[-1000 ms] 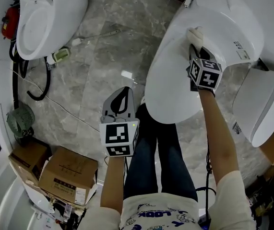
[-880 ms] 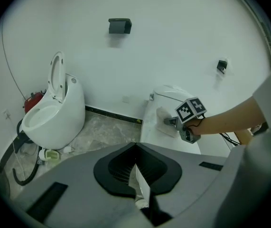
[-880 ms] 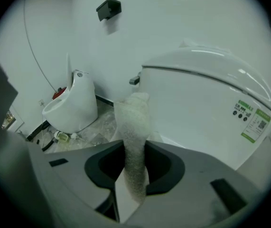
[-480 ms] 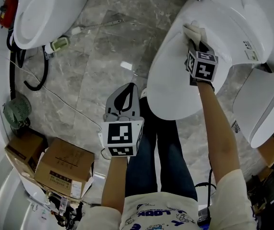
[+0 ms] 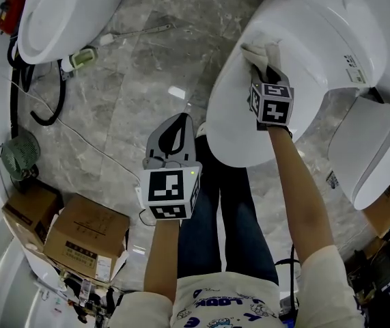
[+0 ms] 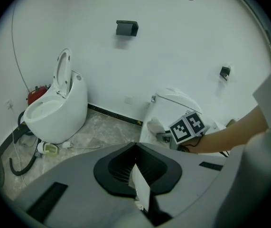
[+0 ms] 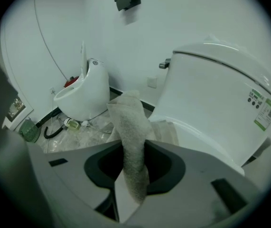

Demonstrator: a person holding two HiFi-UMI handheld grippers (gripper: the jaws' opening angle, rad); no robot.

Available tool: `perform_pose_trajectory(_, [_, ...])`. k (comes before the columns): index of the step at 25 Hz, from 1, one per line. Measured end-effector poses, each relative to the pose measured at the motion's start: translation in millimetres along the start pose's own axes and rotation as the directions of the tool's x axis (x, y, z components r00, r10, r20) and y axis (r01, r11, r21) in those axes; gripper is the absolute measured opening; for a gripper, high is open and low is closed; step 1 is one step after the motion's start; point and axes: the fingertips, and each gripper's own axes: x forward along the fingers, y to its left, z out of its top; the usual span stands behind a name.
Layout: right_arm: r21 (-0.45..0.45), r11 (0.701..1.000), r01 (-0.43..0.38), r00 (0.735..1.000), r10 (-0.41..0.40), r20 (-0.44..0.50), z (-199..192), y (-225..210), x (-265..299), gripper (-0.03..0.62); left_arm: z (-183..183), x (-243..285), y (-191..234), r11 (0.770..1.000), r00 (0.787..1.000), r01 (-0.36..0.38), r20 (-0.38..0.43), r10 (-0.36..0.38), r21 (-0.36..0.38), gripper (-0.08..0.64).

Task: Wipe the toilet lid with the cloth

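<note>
- Cloth (image 5: 257, 50): pale, nubby terry weave, bunched into a thick folded strip. It lies pressed on the toilet lid (image 5: 235, 132), on the lid's rear part near the hinge end and towards its left edge in the head view.
- Toilet lid: closed, glossy white, smooth, a rounded oval. Behind it rises the toilet's white rear housing (image 7: 211, 94), which carries a small printed label on its side.
- Right tongs (image 5: 267, 70): clamped on the cloth. The right gripper view shows the strip pinched between the two jaws, its free end spread flat on the lid ahead of them.
- Left tongs (image 5: 177, 125): jaws closed together with nothing between them. They are held over the floor just beside the lid's front-left edge, well apart from the cloth.
- Person: dark trousers (image 5: 222, 217) below the lid's front edge; bare forearms behind both tongs.
- Floor (image 5: 147, 67): polished grey stone with a marbled pattern.
- Second toilet (image 5: 65, 12): white, egg-shaped, at upper left; the left gripper view shows its seat raised.
- Black hose (image 5: 44, 118): looped on the floor beside the second toilet.
- Cardboard boxes (image 5: 85, 241): two, brown, at lower left, with a small green fan (image 5: 17, 157) near them.
- Third white fixture (image 5: 372, 156): smooth and rounded, at far right.
</note>
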Motion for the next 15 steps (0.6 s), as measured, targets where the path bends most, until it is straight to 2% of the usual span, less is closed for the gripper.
perform_pose_trajectory(9, [-0.071,0.994,-0.087,0.996,0.085,-0.03,-40,48,-18,0.101,-11,-26,14,0.999,0.999,-0.037,0.014,0.037,0.02,0.003])
perform_pose_trajectory(15, [-0.163,0.975,-0.149,0.988,0.14,-0.064,-72,83,-34,0.101,-20,-44,23,0.998,0.998,-0.065,0.026,0.065,0.011,0.003])
